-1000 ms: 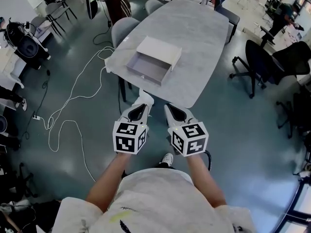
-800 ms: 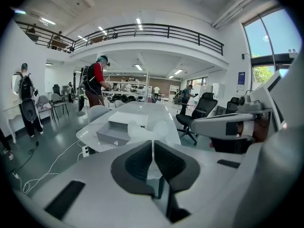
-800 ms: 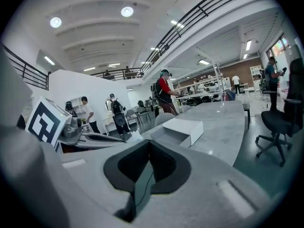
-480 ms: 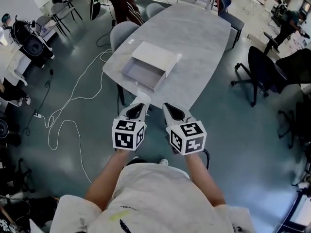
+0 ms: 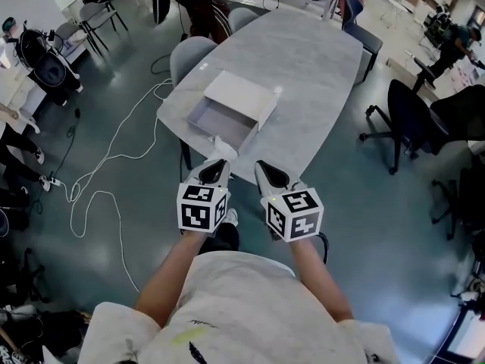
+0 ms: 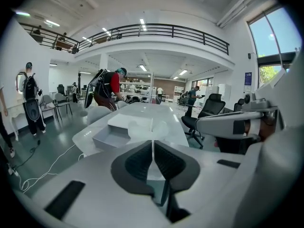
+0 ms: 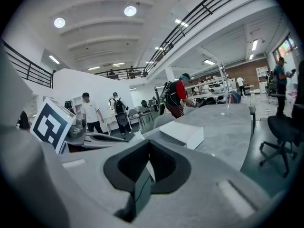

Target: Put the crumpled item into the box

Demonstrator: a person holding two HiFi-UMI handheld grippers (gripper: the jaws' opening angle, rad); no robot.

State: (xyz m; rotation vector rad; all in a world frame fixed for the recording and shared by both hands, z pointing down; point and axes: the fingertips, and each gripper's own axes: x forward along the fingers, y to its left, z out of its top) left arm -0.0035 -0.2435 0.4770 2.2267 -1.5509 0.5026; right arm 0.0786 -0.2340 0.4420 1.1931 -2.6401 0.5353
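Note:
A white box (image 5: 203,114) lies open on the near end of the grey table (image 5: 303,67), its lid (image 5: 244,92) resting against the far side. My left gripper (image 5: 220,158) hovers just short of the table edge. It is shut on a white crumpled item (image 5: 224,145) that sticks out past its tips toward the box. In the left gripper view the crumpled item (image 6: 141,128) bulges beyond the closed jaws, with the box (image 6: 110,137) behind it. My right gripper (image 5: 262,167) hangs beside it, shut with nothing in it. The right gripper view shows the box (image 7: 183,133) ahead.
A grey chair (image 5: 189,51) stands at the table's left side and black office chairs (image 5: 413,116) at the right. A white cable (image 5: 106,165) loops over the floor at left. A person (image 6: 110,87) bends over the table's far end.
The table and box have drawn closer beneath the grippers. Both grippers keep the same pose, the left still holding the crumpled item.

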